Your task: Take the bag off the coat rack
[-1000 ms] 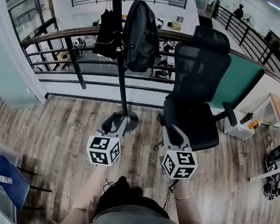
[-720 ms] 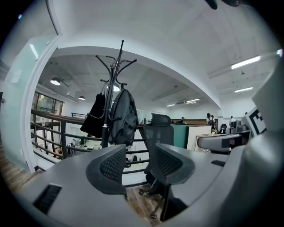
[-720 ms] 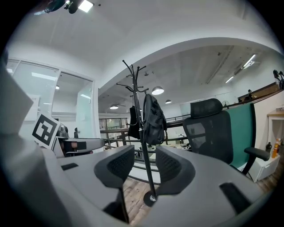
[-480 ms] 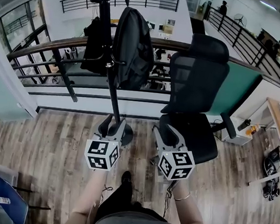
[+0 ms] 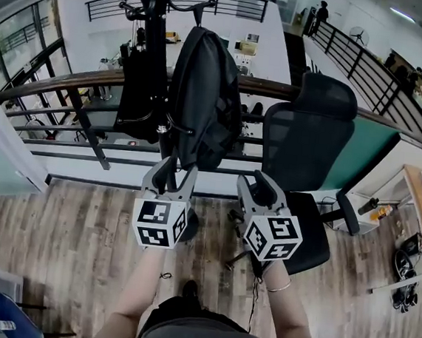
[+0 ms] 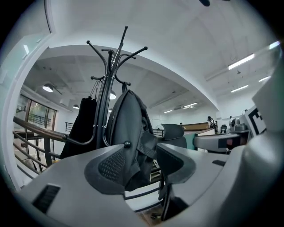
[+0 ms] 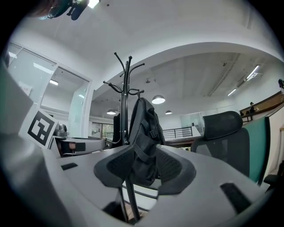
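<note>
The black fabric backpack (image 5: 203, 97) is hung, long axis vertical, from an upper hook of the black metal coat rack (image 5: 150, 40), right of its pole, ahead of and above both grippers. The left gripper (image 5: 172, 170), jaws opening with nothing pressed, is judged nearer, beneath the backpack's lower end. The right gripper (image 5: 260, 186) is held wide and empty.
</note>
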`<state>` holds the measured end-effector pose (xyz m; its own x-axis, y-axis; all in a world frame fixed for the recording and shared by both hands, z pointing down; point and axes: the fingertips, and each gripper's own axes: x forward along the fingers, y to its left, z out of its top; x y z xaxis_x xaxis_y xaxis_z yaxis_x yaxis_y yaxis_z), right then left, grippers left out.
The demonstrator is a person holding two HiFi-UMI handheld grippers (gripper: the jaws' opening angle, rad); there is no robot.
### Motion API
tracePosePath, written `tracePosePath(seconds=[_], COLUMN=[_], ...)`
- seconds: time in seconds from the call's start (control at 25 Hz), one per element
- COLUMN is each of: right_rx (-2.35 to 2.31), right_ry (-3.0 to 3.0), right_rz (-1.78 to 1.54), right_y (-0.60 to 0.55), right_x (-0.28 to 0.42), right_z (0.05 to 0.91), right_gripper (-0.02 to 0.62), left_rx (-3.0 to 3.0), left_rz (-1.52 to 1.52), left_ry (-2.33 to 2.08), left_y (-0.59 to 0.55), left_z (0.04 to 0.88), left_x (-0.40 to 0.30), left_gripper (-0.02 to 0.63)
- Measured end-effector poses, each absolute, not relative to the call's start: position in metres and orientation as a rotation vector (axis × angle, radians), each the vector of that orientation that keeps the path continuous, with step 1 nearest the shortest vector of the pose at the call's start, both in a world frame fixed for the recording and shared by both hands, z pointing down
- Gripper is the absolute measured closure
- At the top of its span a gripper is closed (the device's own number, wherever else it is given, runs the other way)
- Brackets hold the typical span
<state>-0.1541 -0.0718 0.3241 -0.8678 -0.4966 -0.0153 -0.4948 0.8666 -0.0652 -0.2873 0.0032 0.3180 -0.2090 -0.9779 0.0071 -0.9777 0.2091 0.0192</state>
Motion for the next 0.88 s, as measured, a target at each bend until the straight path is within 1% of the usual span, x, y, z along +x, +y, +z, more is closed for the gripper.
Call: tracePosePath(seconds=[0.32, 0.44, 0.6, 0.88], right_rx=[-0.785, -0.761, -0.684, -0.513], right_ry=[2.967, 2.969, 2.98, 3.022], right_rz=[-0.001, 0.028, 0.068, 0.09], right_y=[-0.114, -0.127, -0.141, -0.169], right_x=[-0.195, -0.204, -0.217, -0.239], right_z=[0.286, 0.28, 0.267, 0.265], right_gripper=[0.449, 0.448, 0.441, 0.433], left_rx=[1.994, 2.009, 2.007, 1.901], left_rz=[-0.045, -0.016, 0.032, 0.052], left_ry=[-2.468, -2.488, -2.517, -2.584], left_y=[-0.037, -0.049, -0.063, -0.088], left_z=[0.29, 0.285, 0.275, 0.277], left_x=[-0.322, -0.324, -0.323, -0.322], left_gripper=[0.382, 0.379, 0.353, 0.351])
